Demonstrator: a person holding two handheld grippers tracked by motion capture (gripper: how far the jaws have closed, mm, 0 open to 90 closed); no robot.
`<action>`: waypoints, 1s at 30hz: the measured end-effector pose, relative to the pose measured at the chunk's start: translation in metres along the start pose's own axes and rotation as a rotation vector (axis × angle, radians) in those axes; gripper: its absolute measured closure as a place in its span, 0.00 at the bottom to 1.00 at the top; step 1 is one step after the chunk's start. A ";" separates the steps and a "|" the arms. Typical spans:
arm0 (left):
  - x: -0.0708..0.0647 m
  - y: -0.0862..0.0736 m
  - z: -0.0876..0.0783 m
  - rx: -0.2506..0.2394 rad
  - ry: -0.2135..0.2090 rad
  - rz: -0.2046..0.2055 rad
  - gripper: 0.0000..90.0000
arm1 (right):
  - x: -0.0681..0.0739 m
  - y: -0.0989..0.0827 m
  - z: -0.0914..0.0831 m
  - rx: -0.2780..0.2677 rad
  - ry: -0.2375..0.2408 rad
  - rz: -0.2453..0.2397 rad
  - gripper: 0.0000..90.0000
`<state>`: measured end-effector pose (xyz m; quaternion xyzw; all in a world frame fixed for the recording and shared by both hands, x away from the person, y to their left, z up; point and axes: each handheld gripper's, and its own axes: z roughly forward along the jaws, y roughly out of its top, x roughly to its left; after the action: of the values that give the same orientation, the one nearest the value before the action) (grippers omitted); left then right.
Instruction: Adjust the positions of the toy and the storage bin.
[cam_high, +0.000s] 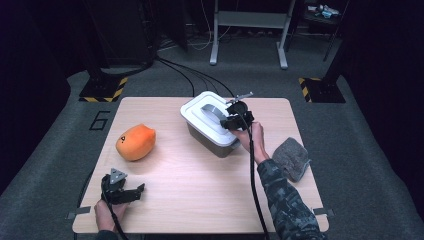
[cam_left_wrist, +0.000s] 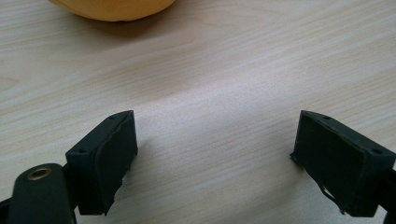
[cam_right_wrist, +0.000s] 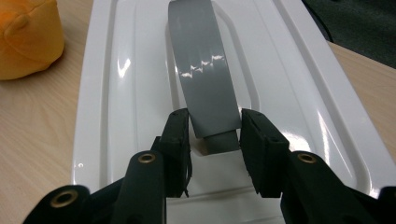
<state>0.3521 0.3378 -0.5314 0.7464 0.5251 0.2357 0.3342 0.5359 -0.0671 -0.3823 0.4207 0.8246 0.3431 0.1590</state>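
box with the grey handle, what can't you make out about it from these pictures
- Contents of the box: hidden in the high view by its white lid.
- Near end of the grey handle: in the right gripper view, the right hand-held gripper closed on it covers where it joins the lid.
- Orange plush toy: cut off by the top edge in the left gripper view, its face marking too small in the high view.

Left fingers (cam_left_wrist: 109, 161) spread wide; right fingers (cam_right_wrist: 177, 140) nearly closed.

Two black tongs (cam_left_wrist: 212, 163) spread wide at five and seven o'clock, nothing between the pads, hovering low over pale wood-grain tabletop (cam_left_wrist: 219, 79). Orange rounded thing (cam_left_wrist: 114, 8) cut off at eleven o'clock, well apart.
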 end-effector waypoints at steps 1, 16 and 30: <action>0.000 0.000 0.000 0.000 0.000 0.000 0.15 | 0.002 -0.002 -0.002 0.000 -0.003 -0.002 0.69; 0.000 0.000 0.000 0.003 -0.002 0.000 0.15 | 0.011 0.012 -0.007 -0.024 -0.035 -0.113 0.54; 0.000 0.000 0.000 0.000 -0.002 0.000 0.15 | 0.022 0.040 0.025 -0.012 -0.073 -0.206 0.73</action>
<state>0.3521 0.3378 -0.5314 0.7464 0.5250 0.2350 0.3347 0.5602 -0.0222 -0.3716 0.3450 0.8552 0.3142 0.2256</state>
